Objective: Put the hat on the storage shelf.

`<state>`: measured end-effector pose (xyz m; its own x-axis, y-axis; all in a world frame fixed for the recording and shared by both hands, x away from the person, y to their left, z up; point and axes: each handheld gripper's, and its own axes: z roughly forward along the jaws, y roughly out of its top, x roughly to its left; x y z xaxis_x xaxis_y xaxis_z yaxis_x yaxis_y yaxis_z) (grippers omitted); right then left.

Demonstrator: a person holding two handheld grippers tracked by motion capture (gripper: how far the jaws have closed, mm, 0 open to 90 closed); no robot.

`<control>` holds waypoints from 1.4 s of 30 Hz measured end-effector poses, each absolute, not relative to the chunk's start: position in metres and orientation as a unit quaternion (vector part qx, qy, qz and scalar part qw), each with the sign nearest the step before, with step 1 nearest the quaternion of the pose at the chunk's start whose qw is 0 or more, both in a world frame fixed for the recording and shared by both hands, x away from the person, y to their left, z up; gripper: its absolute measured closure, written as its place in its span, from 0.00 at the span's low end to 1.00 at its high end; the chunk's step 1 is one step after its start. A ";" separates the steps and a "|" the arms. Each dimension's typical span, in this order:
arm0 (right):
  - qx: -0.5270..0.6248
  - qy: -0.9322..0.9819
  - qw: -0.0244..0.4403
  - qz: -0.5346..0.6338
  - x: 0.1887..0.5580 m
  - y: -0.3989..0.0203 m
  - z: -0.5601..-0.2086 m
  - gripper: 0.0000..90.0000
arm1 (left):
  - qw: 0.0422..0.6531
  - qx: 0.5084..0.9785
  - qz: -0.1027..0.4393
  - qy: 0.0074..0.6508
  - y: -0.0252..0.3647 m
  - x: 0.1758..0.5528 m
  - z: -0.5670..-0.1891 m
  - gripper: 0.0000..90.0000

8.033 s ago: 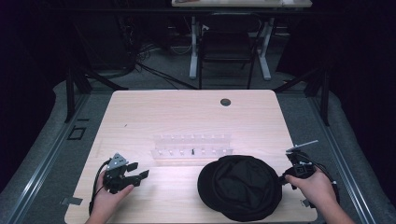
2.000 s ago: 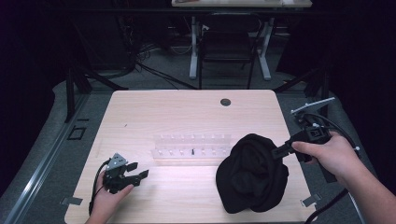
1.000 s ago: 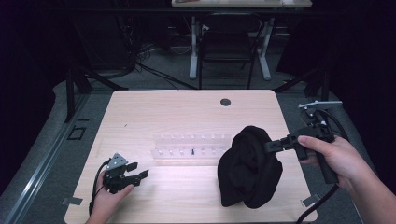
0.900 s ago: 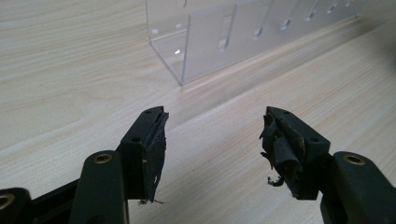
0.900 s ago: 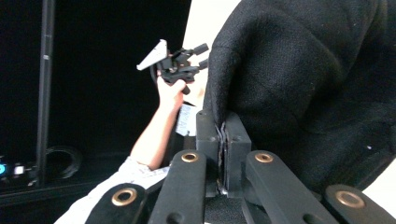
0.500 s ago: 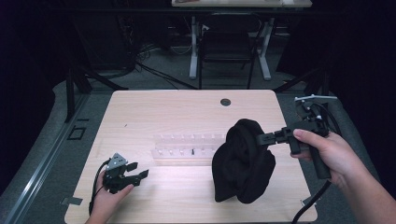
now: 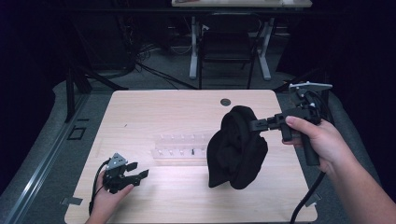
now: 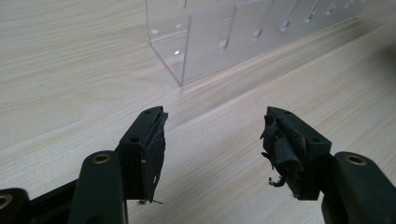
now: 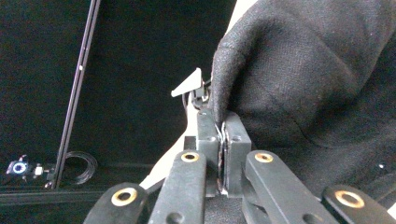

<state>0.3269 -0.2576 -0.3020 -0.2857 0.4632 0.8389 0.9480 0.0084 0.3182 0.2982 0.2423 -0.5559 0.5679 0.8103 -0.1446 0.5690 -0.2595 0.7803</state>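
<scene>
A black fabric hat [image 7: 237, 148] hangs above the right half of the wooden table [image 7: 154, 112], gripped by its edge. My right gripper [image 7: 254, 125] is shut on that edge, held level and pointing left; in the right gripper view its jaws pinch the hat's cloth [image 9: 299, 79] at the gripper's tip [image 9: 219, 128]. The hat droops, its lower end close to the tabletop. My left gripper [image 7: 139, 171] rests at the front left of the table, open with nothing between its fingers [image 8: 212, 144]. A clear acrylic rack [image 7: 180, 148] lies mid-table, just left of the hat.
The rack's clear wall [image 8: 243, 37] stands ahead of the left gripper. A round cable hole [image 7: 225, 101] sits near the table's far edge. A dark chair [image 7: 227, 46] and desk legs stand beyond the table. Tape marks lie on the floor at the table's front corners.
The right gripper has lifted the hat off the table and carried it left and up. The hat turned from lying flat to hanging. The left gripper has not moved.
</scene>
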 end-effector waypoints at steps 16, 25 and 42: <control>-0.541 -0.652 0.242 -0.473 0.359 -0.246 -0.303 0.98 | 0.422 0.776 0.140 0.448 0.243 0.299 -0.556 0.42; -0.541 -0.649 0.230 -0.483 0.372 -0.243 -0.306 0.98 | 0.422 0.777 0.139 0.445 0.243 0.299 -0.556 0.42; -0.536 -0.649 0.222 -0.492 0.390 -0.222 -0.310 0.98 | 0.423 0.777 0.137 0.445 0.244 0.299 -0.555 0.42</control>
